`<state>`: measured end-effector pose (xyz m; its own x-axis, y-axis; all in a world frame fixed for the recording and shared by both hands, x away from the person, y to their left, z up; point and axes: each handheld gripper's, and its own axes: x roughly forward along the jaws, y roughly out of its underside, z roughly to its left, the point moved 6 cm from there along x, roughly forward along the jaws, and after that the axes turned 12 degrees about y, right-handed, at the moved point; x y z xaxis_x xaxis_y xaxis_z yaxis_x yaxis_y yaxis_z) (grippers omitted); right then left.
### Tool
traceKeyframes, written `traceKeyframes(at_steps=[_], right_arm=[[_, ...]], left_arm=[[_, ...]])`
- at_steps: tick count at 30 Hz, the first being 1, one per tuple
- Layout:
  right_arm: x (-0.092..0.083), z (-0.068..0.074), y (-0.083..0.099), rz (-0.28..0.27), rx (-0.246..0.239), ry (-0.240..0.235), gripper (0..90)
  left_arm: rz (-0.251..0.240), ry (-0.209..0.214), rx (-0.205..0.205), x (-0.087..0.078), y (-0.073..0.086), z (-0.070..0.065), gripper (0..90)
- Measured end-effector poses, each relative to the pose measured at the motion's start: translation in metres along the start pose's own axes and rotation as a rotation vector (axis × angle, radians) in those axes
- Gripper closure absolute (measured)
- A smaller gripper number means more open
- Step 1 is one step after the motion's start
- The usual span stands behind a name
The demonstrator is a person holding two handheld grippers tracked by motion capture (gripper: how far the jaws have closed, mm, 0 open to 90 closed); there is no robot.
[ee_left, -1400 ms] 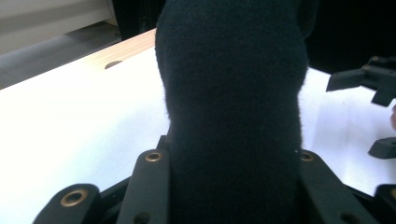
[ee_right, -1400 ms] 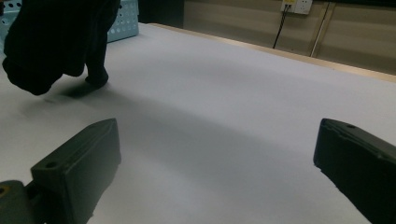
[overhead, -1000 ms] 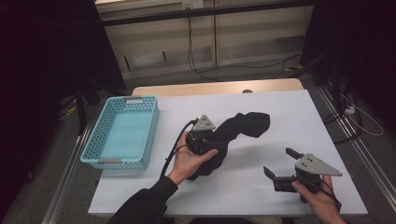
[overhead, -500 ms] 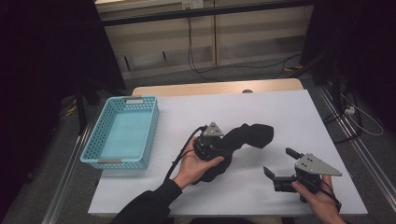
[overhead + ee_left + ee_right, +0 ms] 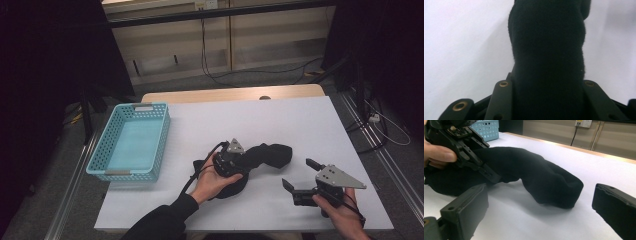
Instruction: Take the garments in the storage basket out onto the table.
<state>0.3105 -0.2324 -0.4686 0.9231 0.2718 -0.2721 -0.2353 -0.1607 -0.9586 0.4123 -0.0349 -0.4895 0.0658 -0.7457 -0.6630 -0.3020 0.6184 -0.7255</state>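
While no brand, label or readable writing appears on anything in these frames, the thing in hand is easy to describe: a black sock [image 5: 265, 155] of soft, slightly fuzzy knit, thick and rounded like a stuffed tube, with no pattern or stripe. It lies on the white desk [image 5: 280, 120] near the middle, a little toward the near edge, stretching from a bunched dark mass under the person's left hand [image 5: 212, 177] out to the right and slightly farther away, where its rounded end rests on the surface. The left gripper [image 5: 239, 161] is clamped on the sock's middle stretch; in the left gripper view the cloth [image 5: 547, 50] fills the gap between the two black jaws and presses against both, rising away from them as one broad dark column over the white desk. The right gripper [image 5: 300, 177] sits to the right of the sock and nearer the desk's near edge, held in the right hand [image 5: 340, 210], its jaws wide apart with nothing between them; in the right gripper view they frame the sock's rounded end [image 5: 554, 185], which lies apart from them. A light blue perforated basket [image 5: 102, 150] stands at the desk's left edge, well apart from the sock.
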Motion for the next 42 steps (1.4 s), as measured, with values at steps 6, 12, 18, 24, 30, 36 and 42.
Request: traceKeyframes(at_steps=[6,12,18,24,30,36,42], right_arm=[[0.000,0.000,0.000,0.002,-0.004,-0.002,0.6],[0.001,0.001,0.001,0.005,-0.003,-0.003,0.6],[0.001,0.002,0.001,0.007,-0.008,-0.005,0.6],[0.001,0.000,0.001,0.006,-0.005,-0.003,0.6],[0.001,0.002,0.001,0.007,-0.011,-0.008,0.5],[0.002,0.001,0.001,0.007,-0.001,-0.003,0.4],[0.005,0.002,-0.001,0.000,-0.002,-0.007,0.3]], left_arm=[[0.024,-0.033,-0.020,0.004,0.005,0.011,61.9],[0.053,-0.074,0.013,0.011,0.007,0.013,53.6],[0.046,-0.067,-0.029,0.010,0.008,0.017,36.5],[0.047,-0.096,-0.008,0.010,0.006,0.009,20.0],[0.013,-0.058,0.006,0.003,0.002,0.004,5.2],[-0.083,-0.047,0.028,-0.009,-0.001,-0.004,4.6],[-0.131,-0.084,0.027,-0.026,0.001,-0.006,4.9]])
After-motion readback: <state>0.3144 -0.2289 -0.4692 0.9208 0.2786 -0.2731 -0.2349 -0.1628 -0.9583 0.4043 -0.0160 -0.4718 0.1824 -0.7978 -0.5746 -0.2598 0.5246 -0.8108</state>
